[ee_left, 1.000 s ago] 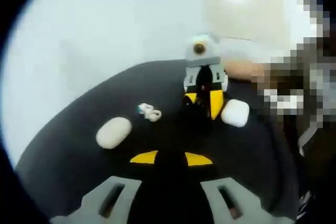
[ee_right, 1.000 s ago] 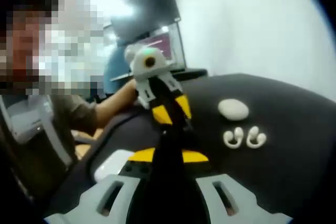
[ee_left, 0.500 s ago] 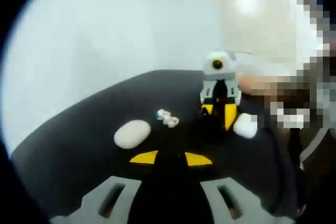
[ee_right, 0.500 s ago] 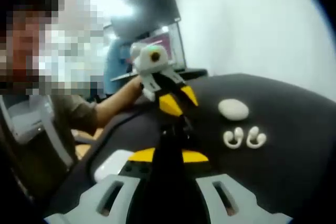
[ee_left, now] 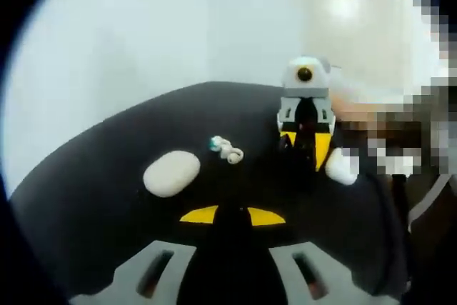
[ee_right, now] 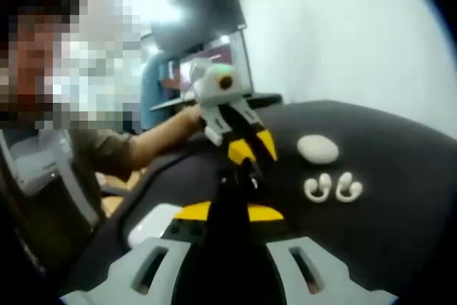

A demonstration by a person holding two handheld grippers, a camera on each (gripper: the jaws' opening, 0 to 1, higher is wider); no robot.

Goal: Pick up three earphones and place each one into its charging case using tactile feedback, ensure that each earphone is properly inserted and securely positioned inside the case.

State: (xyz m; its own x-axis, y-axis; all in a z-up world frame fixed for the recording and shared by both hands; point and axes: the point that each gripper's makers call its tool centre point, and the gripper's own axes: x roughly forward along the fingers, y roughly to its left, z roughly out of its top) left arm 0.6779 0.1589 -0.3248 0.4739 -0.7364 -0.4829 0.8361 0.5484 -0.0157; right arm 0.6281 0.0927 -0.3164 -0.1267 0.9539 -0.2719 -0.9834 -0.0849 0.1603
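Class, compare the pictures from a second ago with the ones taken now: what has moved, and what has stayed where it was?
In the right gripper view, the left gripper has swung rightward, toward the oval case and the two earbuds. Nothing was taken hold of or let go. The right gripper stayed put beside the white case; the oval case and earbuds have not moved on the black table.

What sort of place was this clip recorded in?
Probably an office or lab: a dark monitor and a lit laptop screen stand behind a black table, against a plain white wall.
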